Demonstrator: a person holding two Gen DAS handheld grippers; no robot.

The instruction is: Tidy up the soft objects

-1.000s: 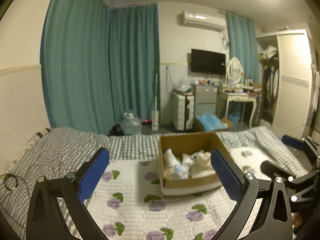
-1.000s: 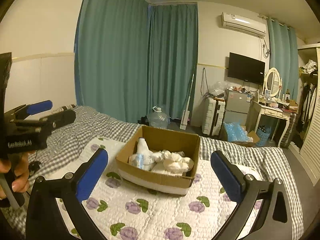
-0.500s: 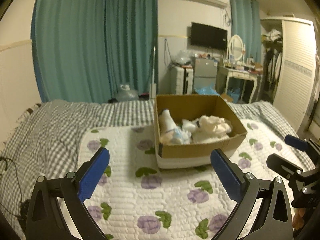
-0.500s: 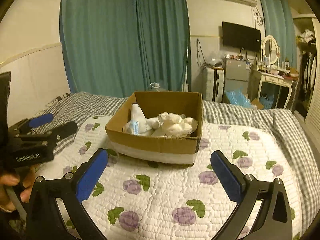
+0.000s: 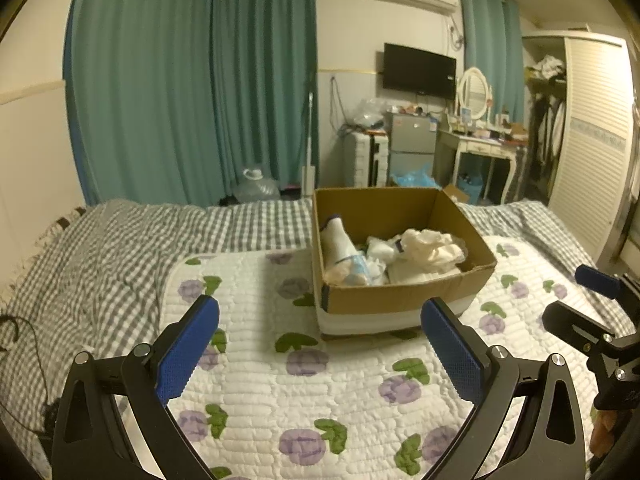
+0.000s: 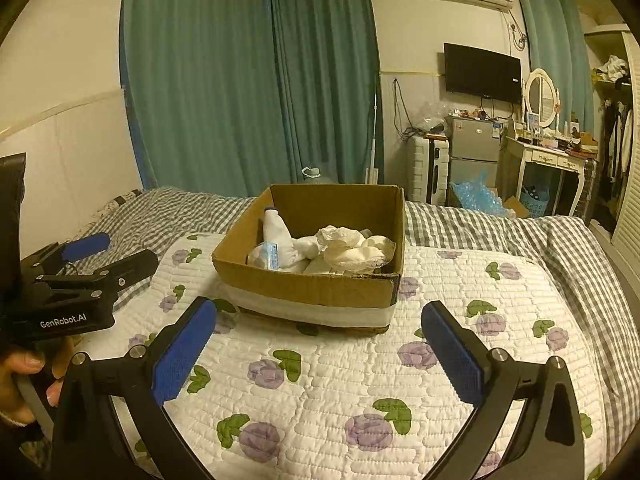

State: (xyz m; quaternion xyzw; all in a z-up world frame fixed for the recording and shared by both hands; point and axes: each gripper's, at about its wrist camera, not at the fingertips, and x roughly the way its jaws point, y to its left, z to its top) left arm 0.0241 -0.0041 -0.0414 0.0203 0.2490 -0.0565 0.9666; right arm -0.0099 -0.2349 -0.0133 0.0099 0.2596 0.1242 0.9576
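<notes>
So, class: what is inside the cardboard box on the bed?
In the cardboard box: a white sock leaning at its left wall and crumpled cream cloths. Whatever lies beneath the pile is covered.

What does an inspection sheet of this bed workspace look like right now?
Surface: white quilt with purple flowers, laid over a grey checked blanket.
Job's things: cardboard box on the quilt, holding white soft items.
Clutter: nothing seen on the quilt.
Grippers: left gripper open, empty; right gripper open, empty; both short of the box.
Cables: dark cable at the bed's left edge.
Surroundings: teal curtains, wall television, dressing table.
</notes>
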